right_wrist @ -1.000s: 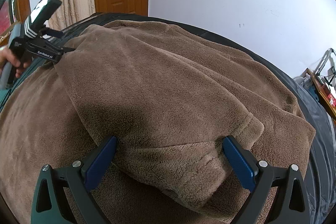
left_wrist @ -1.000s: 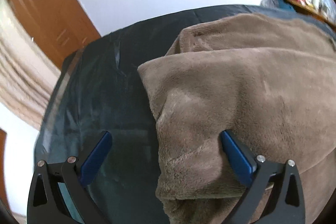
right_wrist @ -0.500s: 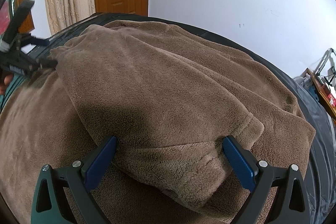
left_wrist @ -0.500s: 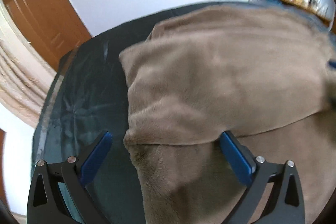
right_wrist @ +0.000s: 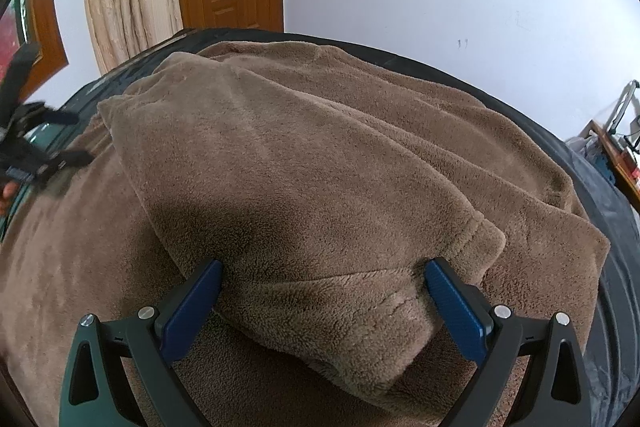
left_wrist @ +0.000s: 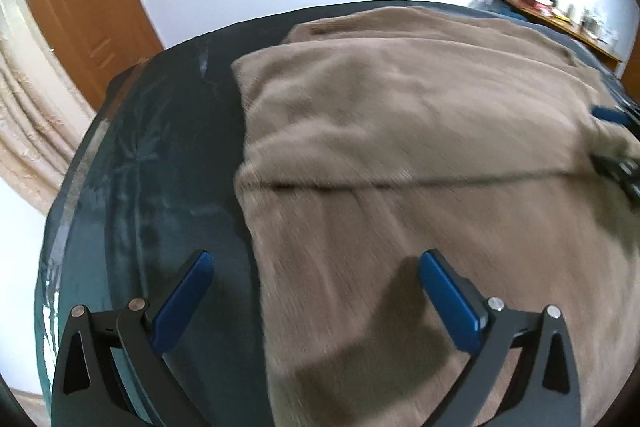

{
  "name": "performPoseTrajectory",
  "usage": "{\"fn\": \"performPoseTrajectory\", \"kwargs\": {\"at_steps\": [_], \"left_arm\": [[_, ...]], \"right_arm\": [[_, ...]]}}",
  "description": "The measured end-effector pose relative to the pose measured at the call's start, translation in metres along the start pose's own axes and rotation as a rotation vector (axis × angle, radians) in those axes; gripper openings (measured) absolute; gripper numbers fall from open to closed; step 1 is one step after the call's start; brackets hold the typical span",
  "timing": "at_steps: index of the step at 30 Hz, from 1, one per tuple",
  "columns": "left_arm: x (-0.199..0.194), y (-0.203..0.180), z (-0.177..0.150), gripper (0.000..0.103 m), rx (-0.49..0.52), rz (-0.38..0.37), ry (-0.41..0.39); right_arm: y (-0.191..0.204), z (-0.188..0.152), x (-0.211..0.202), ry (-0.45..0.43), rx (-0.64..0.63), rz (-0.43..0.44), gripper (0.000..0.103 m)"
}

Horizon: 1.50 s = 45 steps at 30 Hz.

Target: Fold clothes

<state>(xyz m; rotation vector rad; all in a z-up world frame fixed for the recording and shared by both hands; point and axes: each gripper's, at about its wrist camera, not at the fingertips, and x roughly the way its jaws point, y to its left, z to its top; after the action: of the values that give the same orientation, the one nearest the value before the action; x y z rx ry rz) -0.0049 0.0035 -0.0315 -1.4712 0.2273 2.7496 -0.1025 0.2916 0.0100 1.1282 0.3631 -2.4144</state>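
The fuzzy brown fleece garment is spread over the dark blue-green padded surface (can't tell if it's a bed or something else), with one flap doubled back over the lower layer, its cuffed hem edge on top, so I'd guess it's partway folded with more folds to go. The right tongs are wide open, straddling that folded edge with both blue pads against the fleece but not pinching it. The left tongs are also spread wide and empty, hovering over the garment's left edge, short of the fold line.
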Motion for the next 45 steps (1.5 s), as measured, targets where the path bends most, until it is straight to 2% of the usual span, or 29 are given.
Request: {"fn": "performPoseTrajectory", "kwargs": {"at_steps": [4, 7, 10, 13, 17, 19, 20, 23, 31, 34, 37, 40, 42, 45], "left_arm": [[-0.009, -0.017, -0.025, 0.103, 0.036, -0.055, -0.009], [-0.022, -0.029, -0.04, 0.103, 0.074, -0.09, -0.016], [-0.033, -0.036, -0.054, 0.103, 0.114, -0.105, -0.035], [-0.044, -0.039, -0.065, 0.103, 0.14, -0.117, -0.05], [-0.052, -0.042, -0.078, 0.103, 0.166, -0.151, -0.058], [-0.055, -0.047, -0.086, 0.103, 0.184, -0.152, -0.059], [-0.055, -0.05, -0.089, 0.103, 0.196, -0.149, -0.06], [-0.054, -0.056, -0.095, 0.103, 0.211, -0.124, -0.062], [-0.089, -0.058, -0.122, 0.103, 0.224, -0.09, -0.094], [-0.115, -0.059, -0.142, 0.103, 0.255, -0.101, -0.137], [-0.123, -0.069, -0.161, 0.103, 0.296, -0.127, -0.132], [-0.115, -0.079, -0.174, 0.103, 0.336, -0.095, -0.105], [-0.109, -0.077, -0.179, 0.103, 0.312, -0.103, -0.102], [-0.106, -0.065, -0.18, 0.103, 0.244, -0.138, -0.089]], "right_arm": [[0.002, 0.001, 0.0, -0.002, -0.005, -0.003, 0.102], [0.004, -0.001, -0.007, 0.021, 0.022, -0.044, 0.102], [0.009, -0.009, -0.031, 0.046, 0.102, -0.06, 0.102], [0.027, -0.03, -0.064, 0.042, 0.069, 0.008, 0.102], [0.061, -0.08, -0.103, 0.108, -0.018, 0.152, 0.102], [0.074, -0.11, -0.115, 0.148, -0.026, 0.187, 0.102], [0.08, -0.125, -0.119, 0.169, -0.025, 0.18, 0.102], [0.092, -0.156, -0.127, 0.176, -0.051, 0.083, 0.102], [0.094, -0.176, -0.148, 0.102, 0.043, -0.004, 0.102], [0.094, -0.189, -0.173, 0.008, 0.085, -0.01, 0.102], [0.098, -0.207, -0.194, -0.064, 0.11, -0.011, 0.102], [0.108, -0.224, -0.197, -0.051, 0.066, -0.092, 0.102], [0.115, -0.235, -0.19, -0.016, 0.037, -0.123, 0.102], [0.112, -0.243, -0.191, -0.047, 0.066, -0.126, 0.102]]}}
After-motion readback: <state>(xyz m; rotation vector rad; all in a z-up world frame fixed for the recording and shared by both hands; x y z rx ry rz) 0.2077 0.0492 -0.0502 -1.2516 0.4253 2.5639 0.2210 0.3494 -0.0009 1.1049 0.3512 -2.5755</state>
